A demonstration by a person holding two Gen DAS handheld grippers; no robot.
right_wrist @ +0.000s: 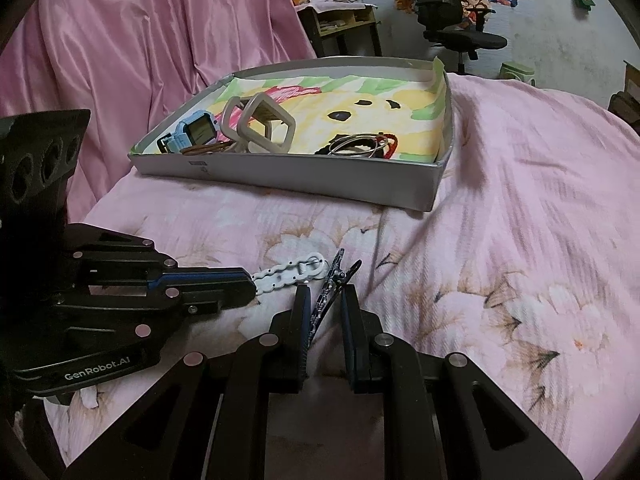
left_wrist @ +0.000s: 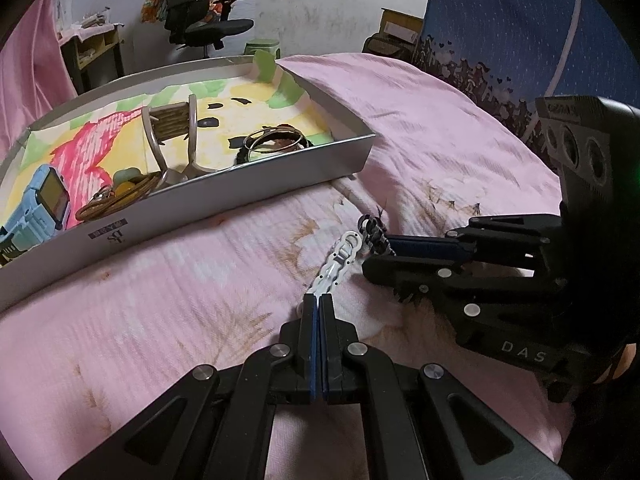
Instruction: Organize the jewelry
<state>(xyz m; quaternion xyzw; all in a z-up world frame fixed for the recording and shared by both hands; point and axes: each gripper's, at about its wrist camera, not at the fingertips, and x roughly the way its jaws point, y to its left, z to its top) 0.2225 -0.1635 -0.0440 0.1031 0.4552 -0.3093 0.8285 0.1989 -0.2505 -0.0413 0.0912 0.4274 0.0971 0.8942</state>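
Ahead of both tongs lies the pink floral quilted bed cover [right_wrist: 500,240], and on it, well beyond the fingertips, sits the shallow silver cardboard tray [right_wrist: 288,178] lined with a cartoon-print cloth. Inside it rest a beige angular plastic hair claw [right_wrist: 260,128], a light-blue child's smartwatch [right_wrist: 192,134], thin silver bangles [right_wrist: 356,145] and a brown cord bracelet [left_wrist: 116,200].

Nearer, the left tongs [left_wrist: 319,300] are pressed shut on one end of a white chain-link hair clip [left_wrist: 338,258], whose far end points toward the tray. Just right of that clip, the right tongs [right_wrist: 325,300] stand partly apart, straddling a dark patterned alligator hair clip [right_wrist: 326,296] that leans against their left finger without being squeezed.

The two clips lie almost touching, so lifting the white one could drag the dark one along. The dark clip is thin and tilted; if the right tongs close off-centre, it may twist flat or skid out across the soft cover.
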